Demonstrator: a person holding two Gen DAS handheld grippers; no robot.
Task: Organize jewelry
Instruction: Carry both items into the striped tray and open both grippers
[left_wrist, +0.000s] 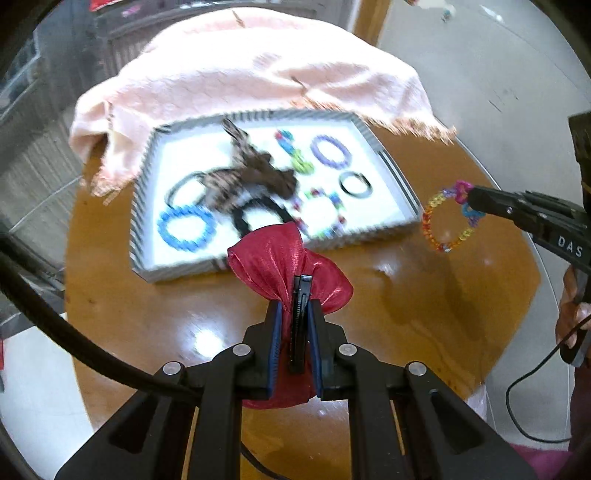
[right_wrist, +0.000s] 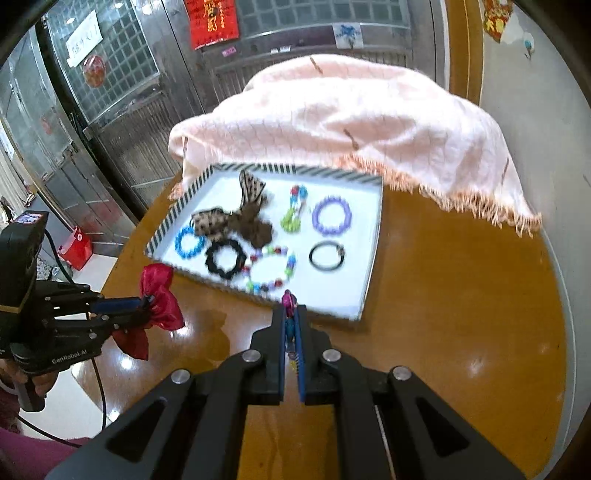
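Observation:
My left gripper (left_wrist: 303, 291) is shut on a red satin pouch (left_wrist: 284, 258) and holds it above the brown table, in front of the tray; it also shows in the right wrist view (right_wrist: 144, 301) with the pouch (right_wrist: 159, 299). My right gripper (right_wrist: 291, 314) is shut on a rainbow bead bracelet (left_wrist: 445, 218), which hangs from its tips (left_wrist: 471, 201) to the right of the tray; only the bracelet's pink end (right_wrist: 287, 299) shows between the jaws. The striped-rim white tray (right_wrist: 373, 258) holds several bracelets and hair ties.
In the tray lie a leopard-print scrunchie (right_wrist: 240, 218), a purple bracelet (right_wrist: 331, 216), a blue bracelet (right_wrist: 189, 242), a black scrunchie (right_wrist: 225, 258) and a black ring tie (right_wrist: 327, 256). A pink fringed cloth (right_wrist: 351, 122) covers something behind the tray. The round table's edge (right_wrist: 561, 295) curves at right.

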